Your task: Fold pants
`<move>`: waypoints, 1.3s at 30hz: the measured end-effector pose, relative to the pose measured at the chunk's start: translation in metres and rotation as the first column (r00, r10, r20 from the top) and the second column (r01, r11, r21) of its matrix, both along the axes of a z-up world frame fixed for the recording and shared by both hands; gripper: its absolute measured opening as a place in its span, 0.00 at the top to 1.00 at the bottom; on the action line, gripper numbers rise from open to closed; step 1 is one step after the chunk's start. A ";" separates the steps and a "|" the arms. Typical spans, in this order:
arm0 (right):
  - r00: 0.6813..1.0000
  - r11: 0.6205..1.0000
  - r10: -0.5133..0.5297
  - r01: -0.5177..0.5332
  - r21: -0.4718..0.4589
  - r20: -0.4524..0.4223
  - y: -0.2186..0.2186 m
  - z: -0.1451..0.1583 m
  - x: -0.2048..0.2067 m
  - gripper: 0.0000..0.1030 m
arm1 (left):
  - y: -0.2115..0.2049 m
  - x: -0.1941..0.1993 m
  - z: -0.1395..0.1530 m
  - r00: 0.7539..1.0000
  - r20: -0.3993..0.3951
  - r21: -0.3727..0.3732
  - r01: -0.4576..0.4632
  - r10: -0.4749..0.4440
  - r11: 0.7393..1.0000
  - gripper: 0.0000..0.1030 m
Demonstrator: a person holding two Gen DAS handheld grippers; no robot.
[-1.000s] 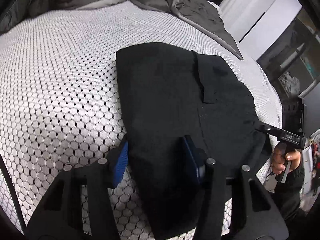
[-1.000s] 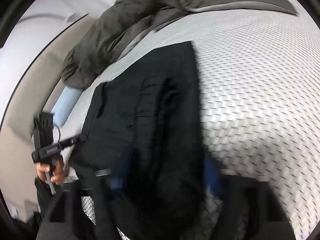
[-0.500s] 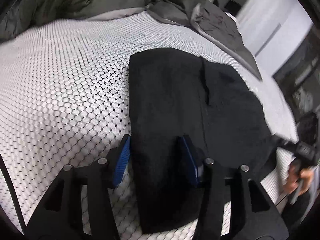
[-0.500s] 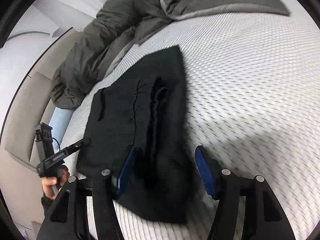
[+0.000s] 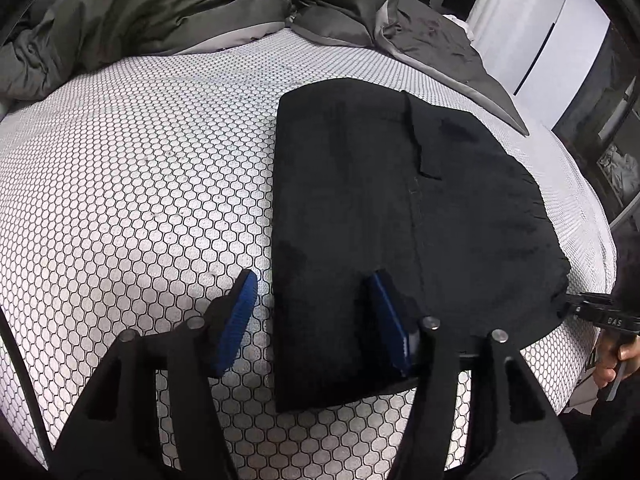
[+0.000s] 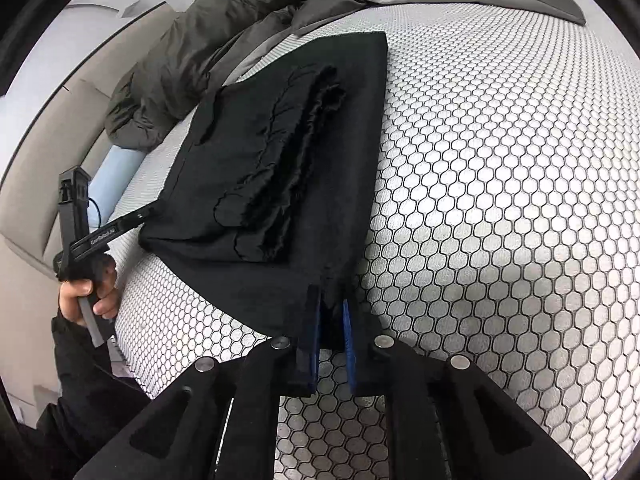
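Note:
The black pants [image 5: 400, 208] lie folded flat on a white bed cover with a black honeycomb print [image 5: 140, 184]. My left gripper [image 5: 312, 292] is open, its blue pads straddling the near left corner of the pants. In the right wrist view my right gripper [image 6: 330, 300] is shut on the near corner of the pants [image 6: 280, 168], the cloth pinched between the blue pads. A bunched fold of fabric [image 6: 288, 152] lies on top. The left gripper [image 6: 120, 224] shows at the pants' far left corner.
A rumpled grey duvet [image 5: 180, 12] is piled along the far side of the bed. A white wardrobe [image 5: 532, 20] stands at the back right. The bed's edge and a beige bed frame [image 6: 36, 184] are at the left in the right wrist view.
My right gripper has closed from open onto the near corner of the pants. My left gripper stays open and has pulled back slightly, with the pants now lying flatter.

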State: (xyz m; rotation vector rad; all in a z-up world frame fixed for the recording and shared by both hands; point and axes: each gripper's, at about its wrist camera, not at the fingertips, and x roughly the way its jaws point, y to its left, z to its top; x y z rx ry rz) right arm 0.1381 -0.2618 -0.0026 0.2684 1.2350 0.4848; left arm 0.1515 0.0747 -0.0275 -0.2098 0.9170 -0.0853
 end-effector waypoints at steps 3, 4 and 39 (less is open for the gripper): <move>0.998 1.000 0.000 0.000 0.006 0.060 -0.005 0.026 -0.002 0.36 | -0.001 0.002 0.000 1.000 -0.002 0.001 0.007 -0.007 1.000 0.46; 0.995 1.000 -0.023 0.021 0.018 0.102 -0.007 0.033 -0.001 0.20 | -0.002 0.003 0.000 1.000 -0.004 -0.004 0.014 -0.014 1.000 0.46; 0.920 0.989 -0.038 0.090 -0.116 0.389 0.016 0.068 -0.020 0.03 | -0.002 -0.058 0.040 0.972 0.231 0.140 -0.081 0.047 0.987 0.06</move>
